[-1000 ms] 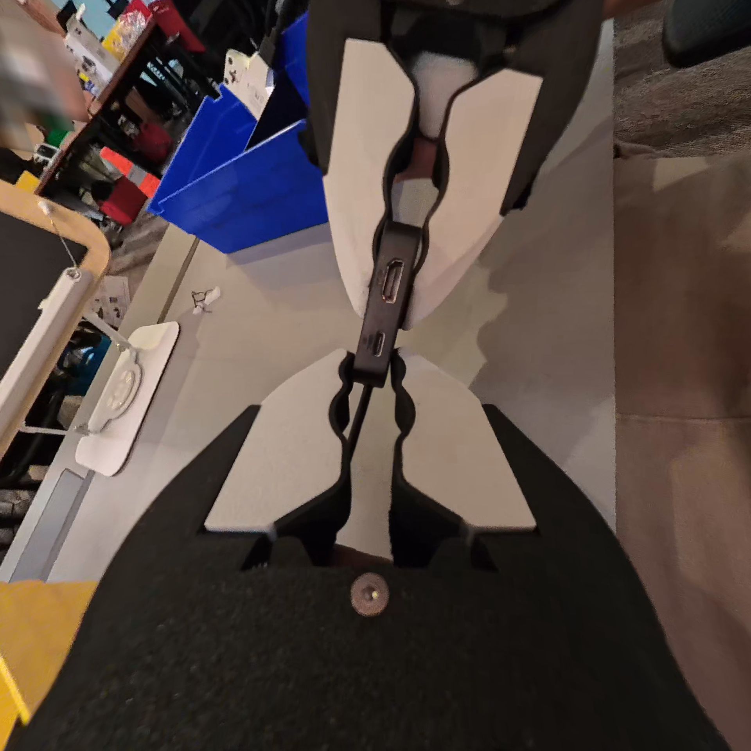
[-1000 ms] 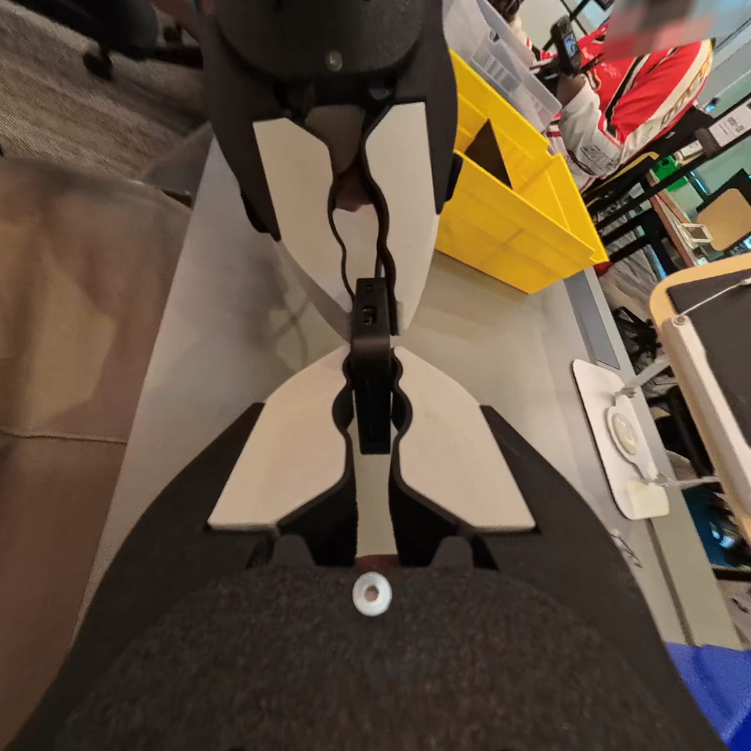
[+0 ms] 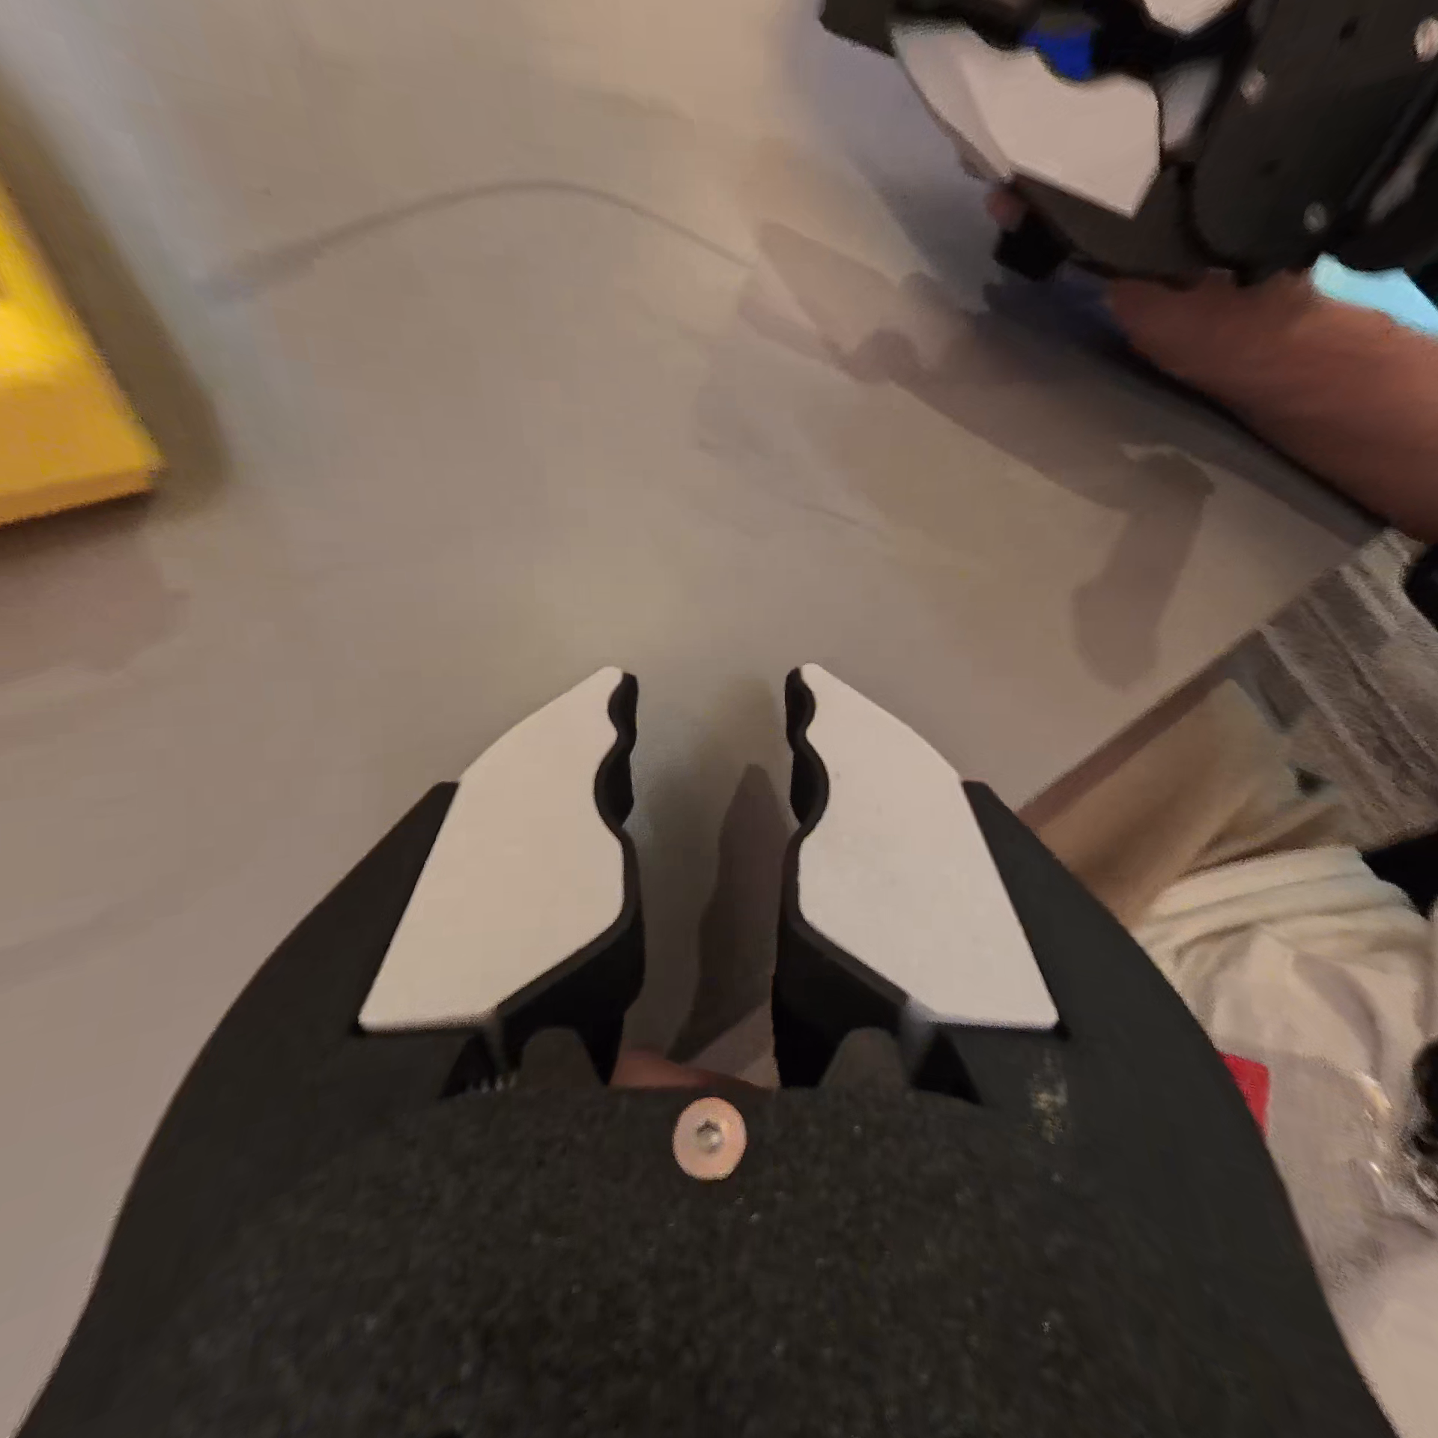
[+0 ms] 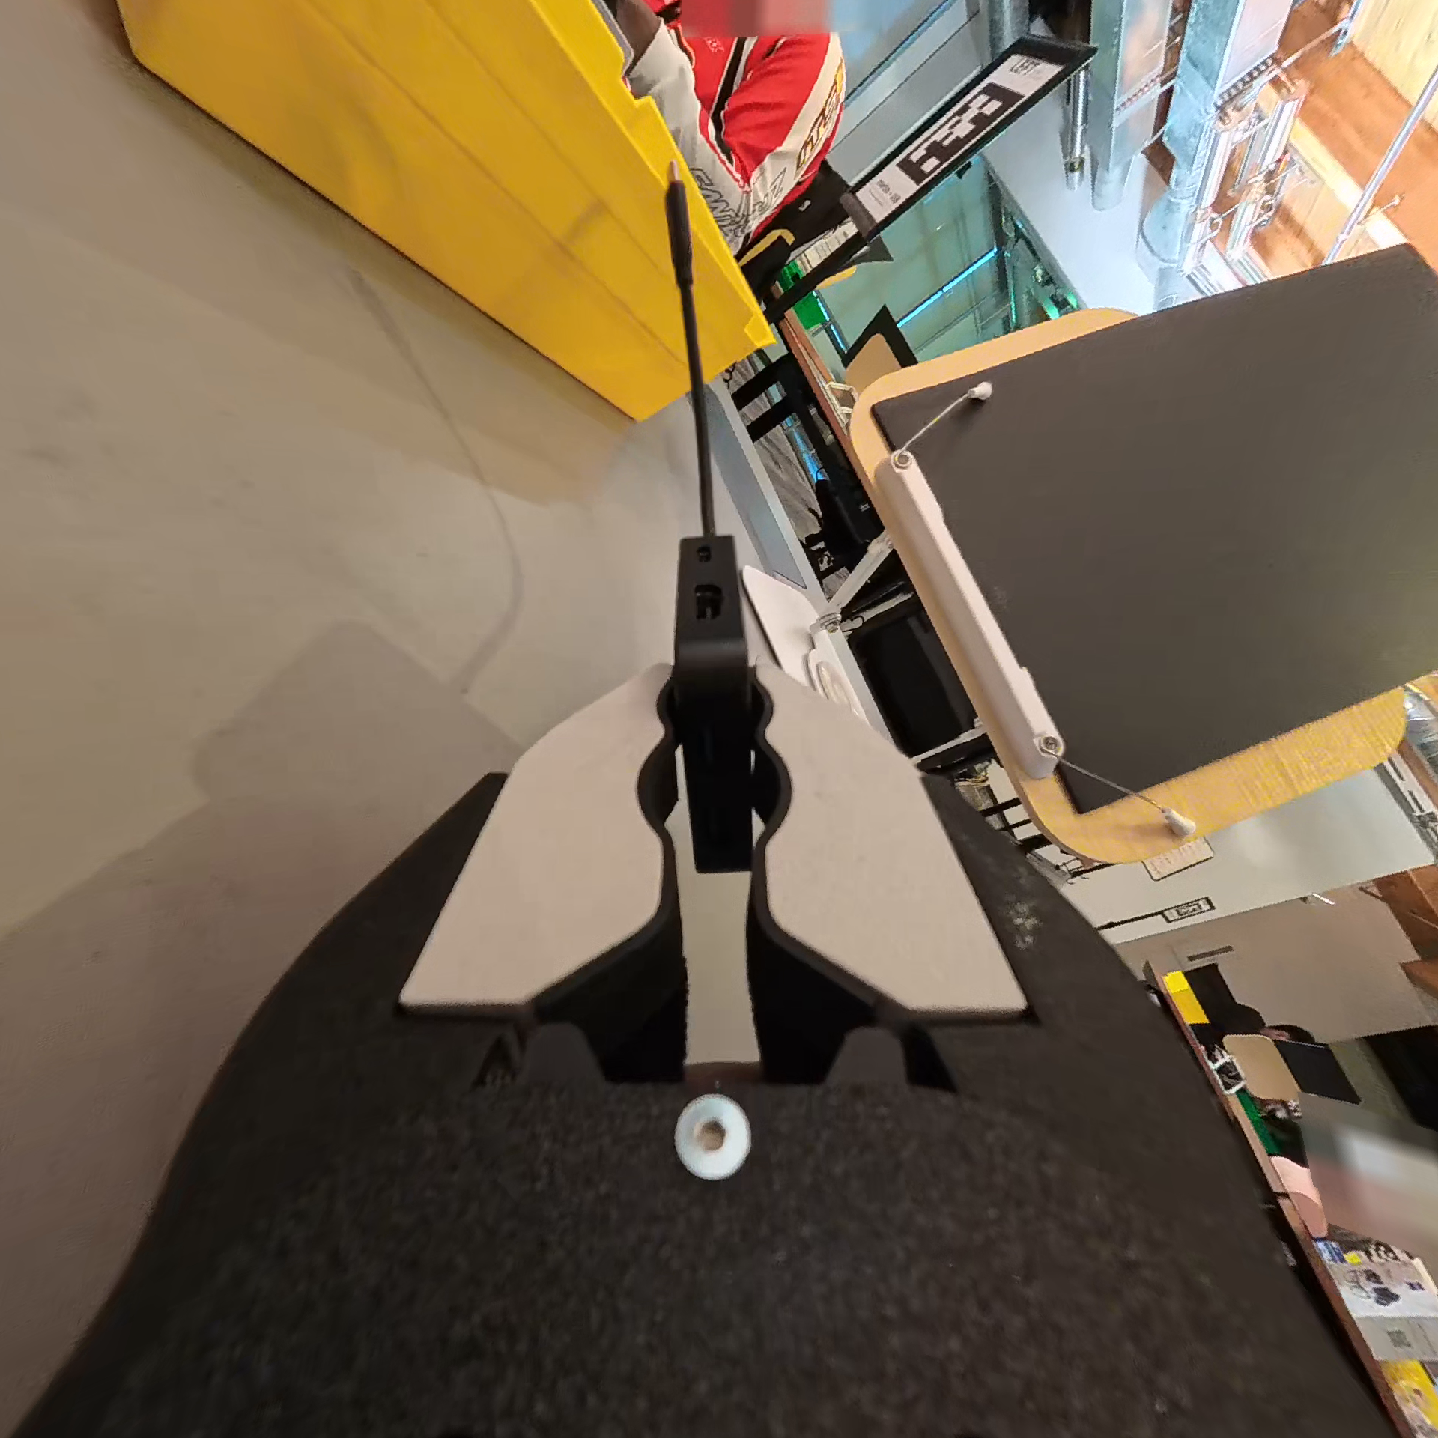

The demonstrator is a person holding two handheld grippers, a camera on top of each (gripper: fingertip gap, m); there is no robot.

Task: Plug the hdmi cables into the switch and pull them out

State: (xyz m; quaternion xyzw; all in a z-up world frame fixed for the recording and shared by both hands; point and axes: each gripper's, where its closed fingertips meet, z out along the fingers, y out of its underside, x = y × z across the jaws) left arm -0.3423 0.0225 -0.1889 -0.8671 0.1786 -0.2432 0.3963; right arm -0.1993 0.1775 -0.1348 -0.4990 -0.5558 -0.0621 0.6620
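Note:
My right gripper (image 4: 712, 683) is shut on a small black switch (image 4: 706, 615) and holds it up off the grey table (image 4: 233, 545). A thin black cable (image 4: 696, 373) sticks straight out of the switch's far end. It ends in a small free plug (image 4: 675, 210). My left gripper (image 3: 712, 685) is open and empty, low over the table (image 3: 467, 389). In the left wrist view the right gripper (image 3: 1011, 194) is blurred at the top right, held by a hand (image 3: 1284, 389). No HDMI cable shows in either view.
A yellow bin (image 4: 467, 156) stands on the table beyond the switch and also shows in the left wrist view (image 3: 54, 405). A black board with a wooden rim (image 4: 1167, 545) stands off the table's edge to the right. A person in red (image 4: 762, 101) is behind the bin.
My left gripper has let go of the switch's cable end, opened and swung away over the table. My right gripper still holds the switch and has turned towards the yellow bin.

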